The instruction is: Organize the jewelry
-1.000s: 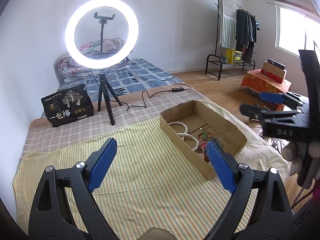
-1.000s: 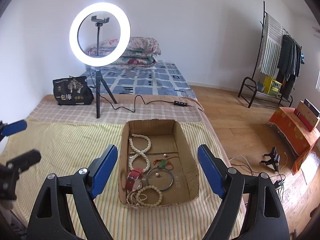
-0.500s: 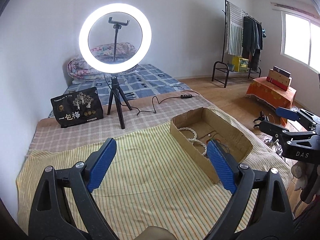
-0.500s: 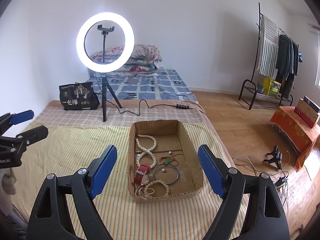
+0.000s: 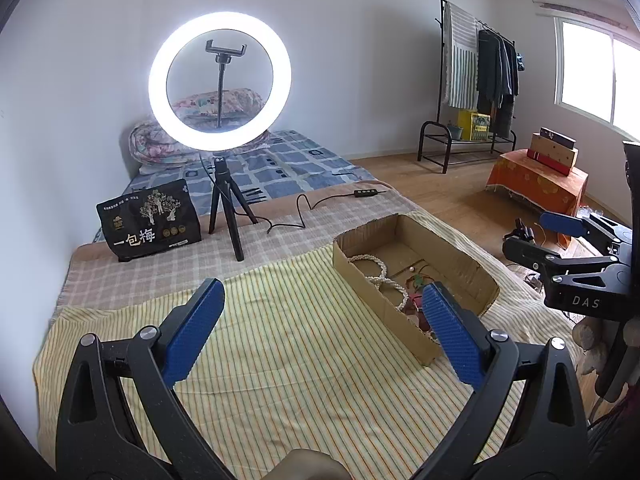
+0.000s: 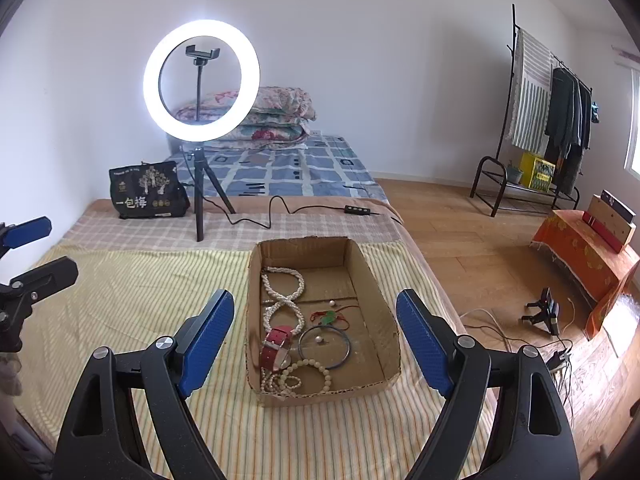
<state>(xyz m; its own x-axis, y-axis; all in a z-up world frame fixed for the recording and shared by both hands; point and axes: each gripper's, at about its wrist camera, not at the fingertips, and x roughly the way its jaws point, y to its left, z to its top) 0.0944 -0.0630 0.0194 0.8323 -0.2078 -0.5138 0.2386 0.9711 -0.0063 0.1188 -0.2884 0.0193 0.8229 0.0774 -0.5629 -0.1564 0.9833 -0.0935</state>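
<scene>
A shallow cardboard box point(image 6: 378, 300) lies on the striped cloth and holds the jewelry: a white pearl necklace point(image 6: 282, 294), a red watch point(image 6: 276, 346), a dark bangle point(image 6: 325, 346), a cream bead bracelet point(image 6: 308, 376) and a red-and-green cord piece point(image 6: 330, 316). My right gripper point(image 6: 316, 338) is open and empty, held above the box's near end. My left gripper point(image 5: 320, 330) is open and empty over the cloth, left of the box point(image 5: 452, 248). Each gripper shows at the edge of the other's view.
A ring light on a tripod point(image 6: 200, 80) stands behind the box, its cable point(image 6: 280, 210) running right. A black snack bag point(image 6: 146, 192) sits at the back left. The bed edge drops to a wood floor point(image 6: 480, 256) on the right.
Both grippers have pulled back and risen a little, so the box and ring light look farther away. Both stay open and empty. The jewelry has not moved.
</scene>
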